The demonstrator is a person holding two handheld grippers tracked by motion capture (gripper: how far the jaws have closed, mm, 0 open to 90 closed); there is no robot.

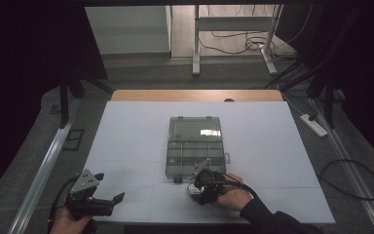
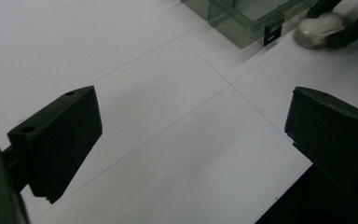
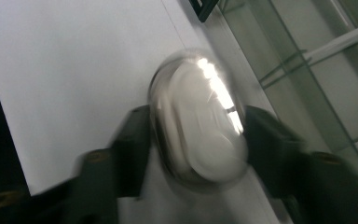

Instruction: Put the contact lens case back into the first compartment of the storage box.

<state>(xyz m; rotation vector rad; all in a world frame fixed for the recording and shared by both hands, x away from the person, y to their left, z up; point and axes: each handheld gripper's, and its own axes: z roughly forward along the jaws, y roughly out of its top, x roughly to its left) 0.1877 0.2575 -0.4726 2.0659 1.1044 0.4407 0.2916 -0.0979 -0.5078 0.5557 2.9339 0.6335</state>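
A clear compartment box [image 1: 195,146] lies open at the middle of the white table [image 1: 126,131], its lid folded back. My right gripper [image 1: 198,187] is just in front of the box's near edge, shut on a small shiny oval silver-and-white object [image 3: 198,123] that sits between its two fingers. The same oval object [image 2: 318,29] appears beside the box corner [image 2: 242,21] in the left gripper view. My left gripper [image 1: 108,192] rests at the table's near left, jaws wide apart with bare table between them [image 2: 191,126].
A grey table leg frame [image 1: 233,34] and cables lie on the floor beyond the table. A white power strip [image 1: 313,124] lies on the floor at the right. The table's near edge drops to black by the left gripper.
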